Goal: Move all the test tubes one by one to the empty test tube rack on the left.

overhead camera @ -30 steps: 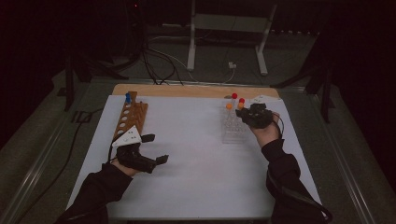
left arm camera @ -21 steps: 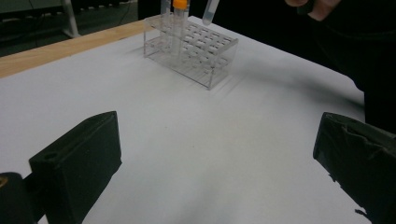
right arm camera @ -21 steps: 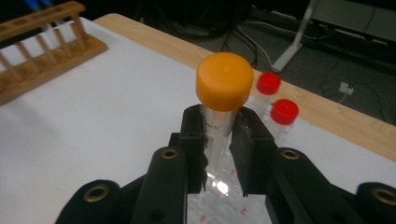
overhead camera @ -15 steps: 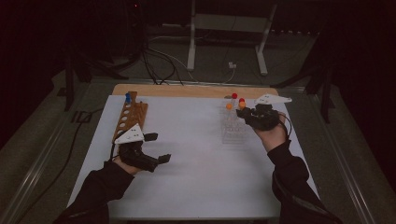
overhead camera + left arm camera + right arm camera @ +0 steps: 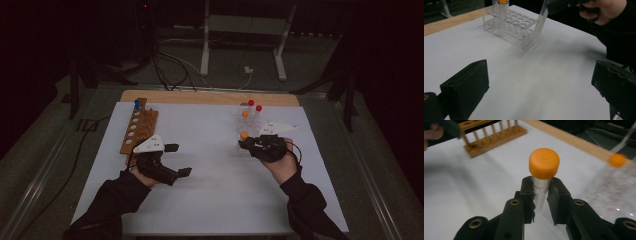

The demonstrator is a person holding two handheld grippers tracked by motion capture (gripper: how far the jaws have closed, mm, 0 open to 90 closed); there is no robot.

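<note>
Looking across the table [image 5: 210,200] from largest to smallest, you have one white sheet over a wooden top, with a strip of bare wood showing at the far edge. On it stand two racks: one wooden rack [image 5: 138,131] at your left, a long board with a row of round holes and one blue-capped tube at its far end, and one clear plastic grid rack [image 5: 509,26] at your right. Three capped tubes stand in the clear rack, two red and one orange.

Your left hand-held gripper [image 5: 180,160] hangs just beside the wooden rack with its black jaws spread wide, nothing between them. Your right hand-held gripper [image 5: 541,200] is clamped on a fourth tube, the orange-capped tube [image 5: 543,173], lifted clear of the sheet just beside the clear rack. That tube is a clear cylinder with a smooth round screw cap; its printed marking is too partial to read.
</note>
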